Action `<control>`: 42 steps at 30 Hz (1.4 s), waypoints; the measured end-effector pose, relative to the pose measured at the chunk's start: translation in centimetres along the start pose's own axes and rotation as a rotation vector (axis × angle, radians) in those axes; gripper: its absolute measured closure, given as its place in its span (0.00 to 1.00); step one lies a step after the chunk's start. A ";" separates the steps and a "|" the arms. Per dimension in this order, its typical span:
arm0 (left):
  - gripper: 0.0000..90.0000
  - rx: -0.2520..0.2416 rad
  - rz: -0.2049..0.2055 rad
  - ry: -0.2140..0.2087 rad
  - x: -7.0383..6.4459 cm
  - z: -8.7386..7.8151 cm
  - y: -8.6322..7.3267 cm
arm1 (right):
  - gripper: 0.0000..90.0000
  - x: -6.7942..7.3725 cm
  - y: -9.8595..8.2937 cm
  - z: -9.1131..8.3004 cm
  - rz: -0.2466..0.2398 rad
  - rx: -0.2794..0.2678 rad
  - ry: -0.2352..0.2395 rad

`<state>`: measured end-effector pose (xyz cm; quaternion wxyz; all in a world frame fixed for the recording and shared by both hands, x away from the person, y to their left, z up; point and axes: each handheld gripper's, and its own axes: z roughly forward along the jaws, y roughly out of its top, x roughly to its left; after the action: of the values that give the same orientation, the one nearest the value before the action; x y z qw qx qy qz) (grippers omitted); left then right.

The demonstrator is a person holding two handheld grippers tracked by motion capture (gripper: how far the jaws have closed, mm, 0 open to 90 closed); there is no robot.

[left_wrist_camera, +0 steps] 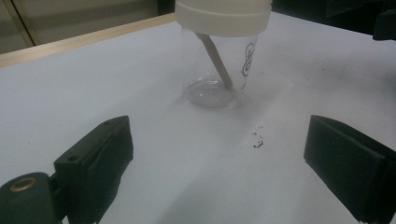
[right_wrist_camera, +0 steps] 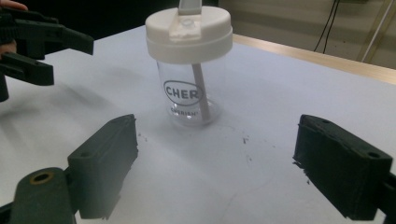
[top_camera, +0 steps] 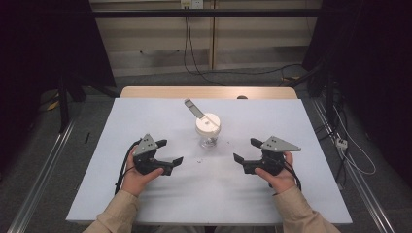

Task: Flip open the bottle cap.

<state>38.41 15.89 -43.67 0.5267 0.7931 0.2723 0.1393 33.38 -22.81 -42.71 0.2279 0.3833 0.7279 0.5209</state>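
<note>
Currently: my left hand-held gripper [top_camera: 169, 152] wide, empty | my right hand-held gripper [top_camera: 245, 151] wide, empty | lidded clear cup [top_camera: 208, 130] upright mid-counter [top_camera: 145, 116], ahead between both, about equally near.

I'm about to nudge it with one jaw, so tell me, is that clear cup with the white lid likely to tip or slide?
The cup looks empty and thin-walled, so probably light and easy to slide. Its wide lid sits above a narrower base, so a high push may tip it. The smooth clear wall could slip between the jaws.
</note>
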 end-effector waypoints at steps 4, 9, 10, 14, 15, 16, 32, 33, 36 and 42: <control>0.09 0.000 -0.003 0.010 0.2 -0.8 -0.4 | 0.14 -0.1 -0.7 -0.6 0.006 0.011 -0.009; 0.09 -0.003 -0.007 0.018 0.4 -1.6 -0.7 | 0.14 -0.2 -1.5 -1.2 0.007 0.024 -0.011; 0.09 -0.003 -0.006 0.020 0.4 -1.7 -0.7 | 0.14 -0.3 -1.6 -1.3 0.009 0.025 -0.011; 0.09 -0.005 -0.002 0.023 0.5 -2.1 -0.9 | 0.14 -0.4 -2.1 -2.0 0.013 0.028 -0.021; 0.09 -0.010 -0.012 0.025 0.5 -2.1 -0.9 | 0.14 -0.5 -2.3 -2.2 0.011 0.028 -0.023; 0.09 -0.001 -0.003 0.030 0.6 -2.2 -1.0 | 0.14 -0.6 -2.4 -2.3 0.011 0.027 -0.026; 0.09 0.012 -0.007 0.055 1.2 -4.3 -2.1 | 0.14 -0.7 -3.9 -4.6 -0.001 0.034 -0.052; 0.09 0.016 -0.008 0.059 1.2 -4.5 -2.2 | 0.14 -0.8 -4.0 -4.8 0.001 0.033 -0.055; 0.09 0.020 -0.014 0.060 1.3 -5.1 -2.4 | 0.14 -1.2 -4.2 -5.3 0.013 0.031 -0.069; 0.09 0.017 -0.024 0.073 1.5 -5.9 -2.8 | 0.14 -1.5 -4.5 -5.8 0.022 0.032 -0.082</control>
<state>35.85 22.05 -43.92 0.5113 0.7886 0.3020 0.1597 28.62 -28.11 -45.01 0.2457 0.4160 0.7218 0.4955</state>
